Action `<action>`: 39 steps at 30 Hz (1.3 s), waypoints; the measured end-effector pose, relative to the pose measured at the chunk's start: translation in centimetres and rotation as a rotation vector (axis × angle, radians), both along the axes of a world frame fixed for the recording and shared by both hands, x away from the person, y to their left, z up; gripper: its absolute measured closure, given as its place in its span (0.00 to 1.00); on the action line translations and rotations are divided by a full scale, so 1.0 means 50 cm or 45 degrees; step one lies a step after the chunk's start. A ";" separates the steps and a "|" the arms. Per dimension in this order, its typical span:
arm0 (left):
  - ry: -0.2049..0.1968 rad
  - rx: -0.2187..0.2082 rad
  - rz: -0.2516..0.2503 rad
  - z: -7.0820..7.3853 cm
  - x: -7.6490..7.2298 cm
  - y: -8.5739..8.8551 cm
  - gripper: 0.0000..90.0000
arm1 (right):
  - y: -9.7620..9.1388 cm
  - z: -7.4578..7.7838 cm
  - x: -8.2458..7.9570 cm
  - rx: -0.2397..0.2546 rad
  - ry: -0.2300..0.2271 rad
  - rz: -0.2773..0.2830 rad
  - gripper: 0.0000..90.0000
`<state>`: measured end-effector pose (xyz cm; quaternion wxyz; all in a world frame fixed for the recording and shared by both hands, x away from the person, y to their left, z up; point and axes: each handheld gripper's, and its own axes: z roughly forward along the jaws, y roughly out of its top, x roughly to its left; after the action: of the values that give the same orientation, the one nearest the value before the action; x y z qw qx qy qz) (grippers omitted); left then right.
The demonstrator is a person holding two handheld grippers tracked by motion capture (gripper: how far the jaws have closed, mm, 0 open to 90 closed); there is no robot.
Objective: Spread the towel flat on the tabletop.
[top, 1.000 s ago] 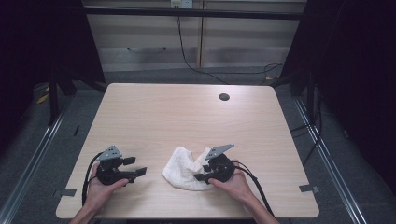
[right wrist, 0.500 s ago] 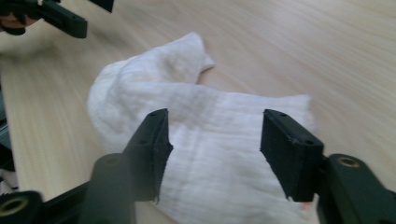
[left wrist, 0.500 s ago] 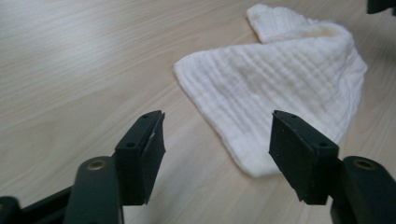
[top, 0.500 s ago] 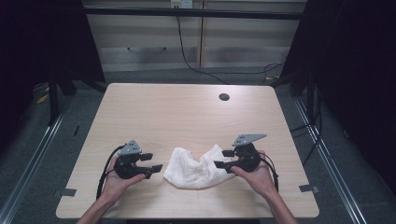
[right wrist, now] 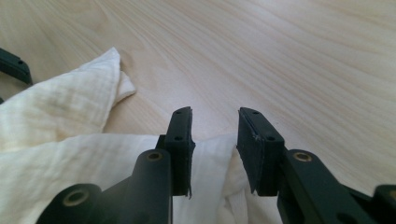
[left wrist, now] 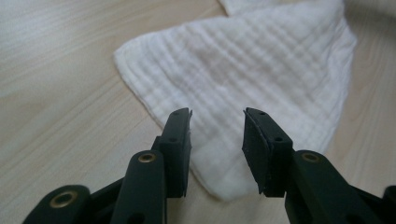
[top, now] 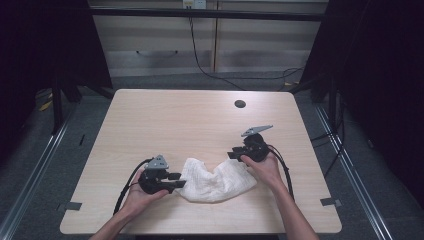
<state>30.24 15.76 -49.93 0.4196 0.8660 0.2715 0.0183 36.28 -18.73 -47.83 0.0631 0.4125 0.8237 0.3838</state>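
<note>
A white, ribbed cloth [top: 215,182] lies crumpled near the front of the wooden table [top: 200,125]. My left gripper [top: 179,180] is at its left corner, low over the table. In the left gripper view the jaws [left wrist: 217,112] have just been closing; they stand apart over the cloth's corner [left wrist: 261,60] without pressing it. My right gripper [top: 234,154] is at the cloth's far right end. Its jaws [right wrist: 215,111] have also just been closing and keep a gap, with the cloth's edge [right wrist: 60,112] lying between and under them.
A round black grommet [top: 240,104] sits at the table's far middle. Tape marks [top: 330,201] are stuck near the front corners. Cables trail from both grippers toward the front edge. Dark frame posts and floor rails flank the table.
My left gripper slid right up to the cloth's left corner. My right gripper moved right and farther back, and the cloth now lies stretched wider between the two.
</note>
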 end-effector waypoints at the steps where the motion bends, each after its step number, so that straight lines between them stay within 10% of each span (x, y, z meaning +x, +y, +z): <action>1: -0.001 0.004 0.001 -0.003 0.000 -0.001 0.69 | 0.002 -0.007 0.006 0.009 0.011 -0.005 0.70; 12: -0.014 0.020 0.014 -0.009 -0.005 0.007 0.68 | 0.000 -0.040 0.016 -0.050 0.049 -0.024 0.67; 22: -0.023 0.020 0.015 -0.010 -0.007 0.008 0.68 | 0.005 -0.041 0.008 -0.010 0.038 -0.004 0.95; 39: -0.054 0.058 0.034 -0.008 -0.014 0.011 0.69 | -0.028 0.080 -0.013 0.129 -0.160 -0.063 0.96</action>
<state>29.55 16.33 -50.32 0.4050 0.8711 0.2736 0.0485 35.64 -20.16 -43.82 0.1030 0.4107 0.7871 0.4485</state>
